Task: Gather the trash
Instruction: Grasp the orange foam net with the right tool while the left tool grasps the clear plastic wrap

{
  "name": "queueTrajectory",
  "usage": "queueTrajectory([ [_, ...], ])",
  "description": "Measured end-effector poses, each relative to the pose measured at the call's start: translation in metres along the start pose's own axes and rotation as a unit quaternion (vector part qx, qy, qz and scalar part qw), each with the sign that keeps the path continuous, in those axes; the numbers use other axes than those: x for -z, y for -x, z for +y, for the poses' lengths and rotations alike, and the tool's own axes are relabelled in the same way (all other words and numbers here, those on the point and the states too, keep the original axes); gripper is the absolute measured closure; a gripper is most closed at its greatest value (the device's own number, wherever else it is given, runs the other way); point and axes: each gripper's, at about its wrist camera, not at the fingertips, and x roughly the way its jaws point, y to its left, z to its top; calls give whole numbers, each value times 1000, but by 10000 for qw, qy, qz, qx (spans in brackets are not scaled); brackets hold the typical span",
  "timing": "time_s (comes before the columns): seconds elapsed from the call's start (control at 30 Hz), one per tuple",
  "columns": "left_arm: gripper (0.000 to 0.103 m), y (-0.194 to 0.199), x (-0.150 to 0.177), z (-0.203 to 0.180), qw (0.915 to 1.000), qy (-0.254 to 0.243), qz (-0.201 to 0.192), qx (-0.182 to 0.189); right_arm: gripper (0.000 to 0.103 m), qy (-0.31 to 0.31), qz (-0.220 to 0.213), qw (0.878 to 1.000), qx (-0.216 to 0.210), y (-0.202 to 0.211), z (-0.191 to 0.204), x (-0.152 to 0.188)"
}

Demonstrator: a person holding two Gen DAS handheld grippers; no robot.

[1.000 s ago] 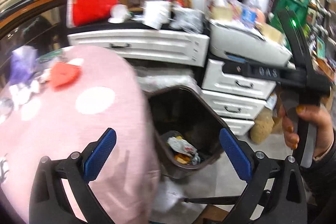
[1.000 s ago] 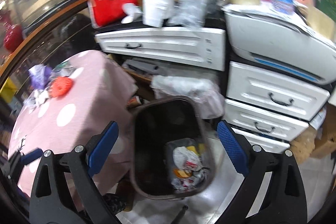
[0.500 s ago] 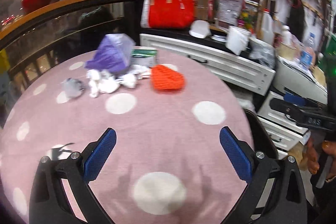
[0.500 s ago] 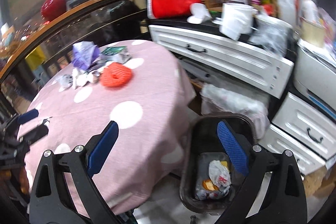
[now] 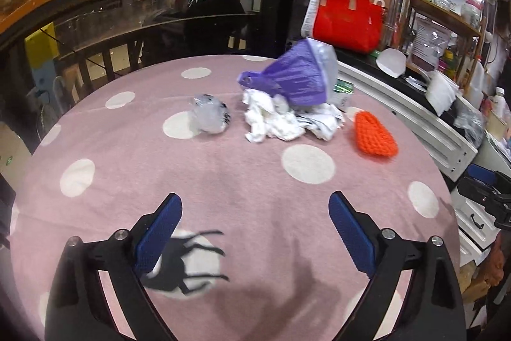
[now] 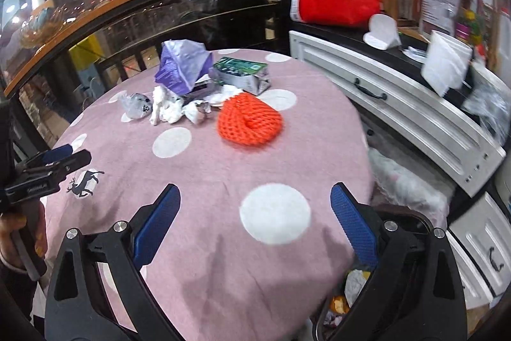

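Left gripper (image 5: 255, 230) jaws wide, closing, nothing between. Right gripper (image 6: 255, 224) jaws wide, empty. Crumpled tissues (image 5: 281, 120), orange net (image 6: 249, 119) noted on tabletop (image 5: 255, 178).

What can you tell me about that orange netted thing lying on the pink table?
The orange foam net looks like a soft mesh fruit sleeve, flattened into a rounded heart-like pad with a dimple near its middle. It lies flat on the pink dotted tablecloth, empty, just in front of the green carton and right of the crumpled white tissues. Neither gripper touches it.
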Motion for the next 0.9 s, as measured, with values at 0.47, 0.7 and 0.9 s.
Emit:
queueTrajectory([
  [0.47, 13, -91, -53, 52, 9977, -264, 394, -483, 9, 866, 743, 9928, 362, -119, 20, -52],
  [0.7, 17, -122, -76, 51, 9979, -307, 422, -377, 52, 923, 956, 9899, 484, -152, 19, -62],
  [0.9, 67, -127, -70, 45, 9976, -236, 489, -429, 68, 1025, 772, 9900, 593, -139, 25, -57],
])
